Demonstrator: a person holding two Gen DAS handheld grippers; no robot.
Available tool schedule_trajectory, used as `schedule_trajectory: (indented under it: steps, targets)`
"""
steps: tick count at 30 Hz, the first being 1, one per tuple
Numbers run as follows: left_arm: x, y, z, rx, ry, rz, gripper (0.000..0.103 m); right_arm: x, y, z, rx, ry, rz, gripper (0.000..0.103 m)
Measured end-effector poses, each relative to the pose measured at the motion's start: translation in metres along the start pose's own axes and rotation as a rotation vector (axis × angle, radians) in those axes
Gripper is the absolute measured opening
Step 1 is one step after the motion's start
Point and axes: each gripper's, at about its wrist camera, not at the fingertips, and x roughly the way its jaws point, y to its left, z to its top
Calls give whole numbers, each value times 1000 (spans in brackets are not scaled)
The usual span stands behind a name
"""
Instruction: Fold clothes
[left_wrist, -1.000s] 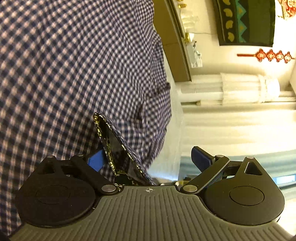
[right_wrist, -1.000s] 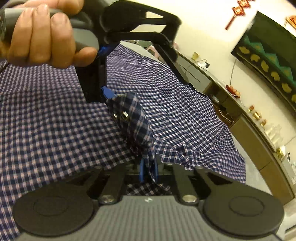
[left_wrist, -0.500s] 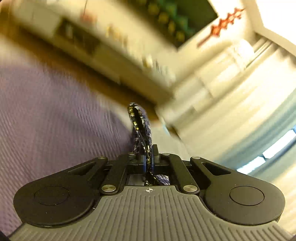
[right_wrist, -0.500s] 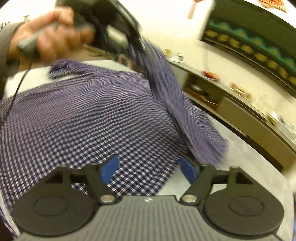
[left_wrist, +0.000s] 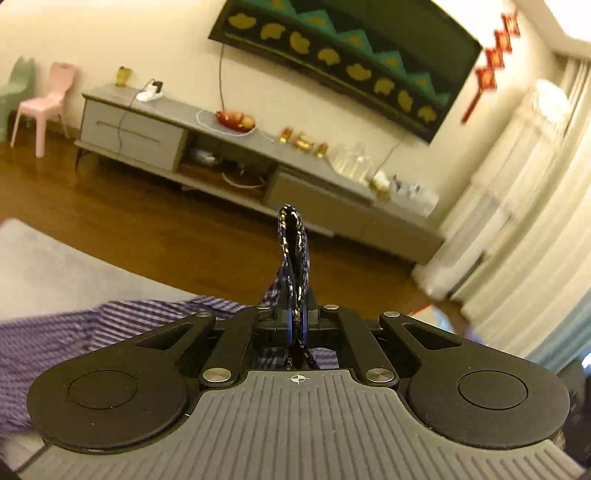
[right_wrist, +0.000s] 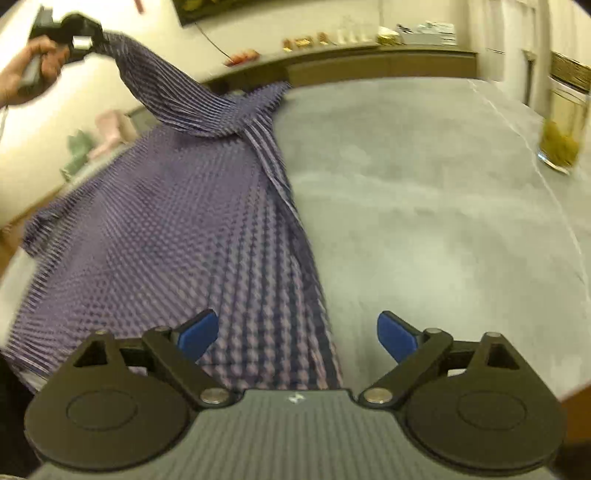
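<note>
Grey table (right_wrist: 424, 192) is lying under the spread, empty right gripper (right_wrist: 297, 334), while the left gripper (left_wrist: 296, 325) is pinching the checked shirt (right_wrist: 155, 229) toward a wooden floor (left_wrist: 140, 229).

No readable text, labels, brands or numbers anywhere; red wall hanging (left_wrist: 493, 59) beside the dark wall panel (left_wrist: 347, 55) too blurred to read.

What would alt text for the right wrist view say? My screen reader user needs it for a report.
The right gripper, jaws open and empty, hovers over a blue checked shirt spread on a grey table. At upper left, the left gripper lifts one end of the shirt off the table. A glass jar stands at the table's right edge.
</note>
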Motion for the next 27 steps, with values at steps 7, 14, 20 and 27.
schedule_trajectory:
  steps: [7, 14, 20, 27]
  targets:
    - [3, -8, 12, -10, -14, -31, 0, -10, 11, -3, -36, -60, 1, 3]
    - [-24, -3, 44, 16, -85, -9, 0, -32, 63, -6, -188, -191, 49, 2]
    - [-37, 19, 54, 23, -106, 64, 0, -16, 128, -7, -354, -148, 156, 2]
    - [-39, 70, 43, -37, -143, 202, 0, 2, 135, -18, -407, -39, 166, 2]
